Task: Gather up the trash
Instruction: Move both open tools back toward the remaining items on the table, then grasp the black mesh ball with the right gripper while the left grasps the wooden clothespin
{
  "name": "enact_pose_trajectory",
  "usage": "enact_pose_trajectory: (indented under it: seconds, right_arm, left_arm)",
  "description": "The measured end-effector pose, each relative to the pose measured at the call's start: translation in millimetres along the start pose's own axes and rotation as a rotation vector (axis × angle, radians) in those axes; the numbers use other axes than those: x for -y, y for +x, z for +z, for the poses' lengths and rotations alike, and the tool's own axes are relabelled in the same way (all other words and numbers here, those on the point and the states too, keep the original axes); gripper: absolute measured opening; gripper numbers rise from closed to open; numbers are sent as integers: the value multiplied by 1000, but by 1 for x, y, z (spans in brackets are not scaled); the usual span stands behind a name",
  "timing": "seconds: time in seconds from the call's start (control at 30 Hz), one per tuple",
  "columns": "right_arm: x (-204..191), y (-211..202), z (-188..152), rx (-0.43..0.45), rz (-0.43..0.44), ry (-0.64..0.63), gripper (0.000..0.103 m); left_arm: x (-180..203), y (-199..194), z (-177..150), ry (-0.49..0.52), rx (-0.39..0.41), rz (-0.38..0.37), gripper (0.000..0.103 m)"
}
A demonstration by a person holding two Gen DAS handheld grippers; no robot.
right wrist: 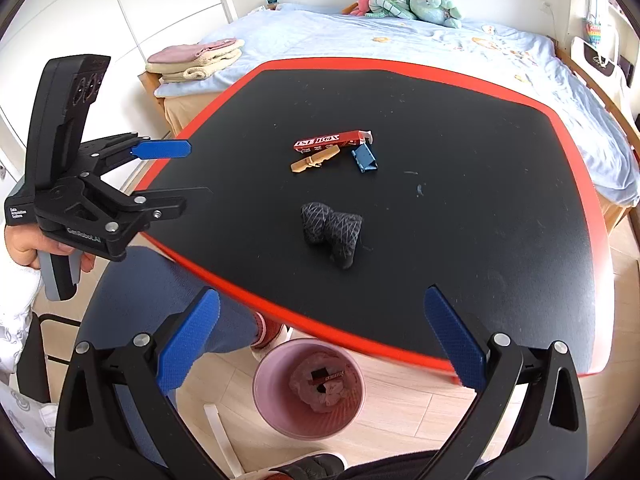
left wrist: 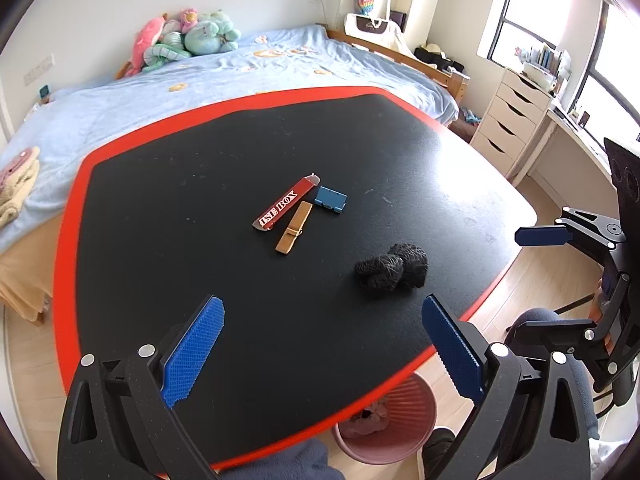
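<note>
Both tongs, L [left wrist: 322, 344] & R [right wrist: 322, 338], spread wide (nothing gripped) over black table [left wrist: 200, 200] w/ dark yarn wad [left wrist: 390, 266].

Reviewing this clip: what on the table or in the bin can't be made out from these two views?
- Bin, left wrist view: mostly hidden by the table edge and the left tool.
- Bin contents, right wrist view: crumpled pink mass with a dark scrap; its print is too small to read.
- Red box: first letters of its label unclear in both views.
- Black bundle: material cannot be told.
</note>
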State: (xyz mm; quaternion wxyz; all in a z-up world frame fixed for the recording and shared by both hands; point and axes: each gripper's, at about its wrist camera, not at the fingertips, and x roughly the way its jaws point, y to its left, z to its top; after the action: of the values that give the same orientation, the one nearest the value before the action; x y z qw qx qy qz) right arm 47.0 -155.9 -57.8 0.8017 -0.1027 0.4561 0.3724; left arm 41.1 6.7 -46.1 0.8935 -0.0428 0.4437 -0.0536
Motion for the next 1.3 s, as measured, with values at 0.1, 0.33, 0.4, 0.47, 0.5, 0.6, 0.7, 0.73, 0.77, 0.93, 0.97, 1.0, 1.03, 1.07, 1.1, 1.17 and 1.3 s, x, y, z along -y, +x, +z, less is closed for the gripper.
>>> enact_pose_trajectory:
  seconds: [0.1,0.33,0.4,0.47,0.5,0.6,0.7,0.73,0.77,0.93,0.97,1.0,1.03,1.07,1.1,1.17,1.3]
  right_arm:
    - [3,12,9,-10,7,1,100]
    - [9,39,21,-47,20,-5,100]
    - [12,46,24,-56,22,-4,100]
    - [13,52,27,-60,24,-2,100]
    - [14,56,28,-64,27,-1,100]
    - [16,64,31,-72,32,-1,100]
    - [17,71,32,-77,40,-5,100]
    - [17,74,32,-78,42,-6,100]
    - [18,76,33,-77,45,-6,100]
    - [17,83,34,-64,52,0,100]
    - [16,84,34,-61,54,0,99]
    - [15,85,35,-59,57,-1,93]
    - [14,86,34,-60,59,-5,87]
    - [13,88,34,-65,52,-12,78]
    - [12,90,33,-70,43,-19,75]
    - [12,91,32,-72,44,-21,69]
    - [10,90,29,-71,35,-32,51]
  left_arm:
    - [-5,15,8,7,-19,-22,95]
    - [-17,55,19,9,-77,-59,95]
    - [-19,64,21,8,-89,-68,95]
    - [-21,72,22,6,-97,-75,94]
    - [-21,75,22,7,-99,-79,92]
    - [-22,87,23,12,-120,-92,82]
    - [-25,93,25,15,-124,-99,78]
    - [-26,96,26,16,-125,-100,77]
    - [-26,98,26,18,-125,-101,75]
    - [-26,102,30,33,-106,-77,66]
    - [-26,102,31,35,-103,-72,60]
    - [-26,102,32,37,-101,-66,57]
    - [-25,102,33,41,-99,-62,49]
    - [-25,103,33,44,-97,-57,41]
    - [-26,103,33,47,-97,-53,37]
    - [-27,103,34,46,-97,-48,25]
    - [-28,103,33,40,-97,-42,14]
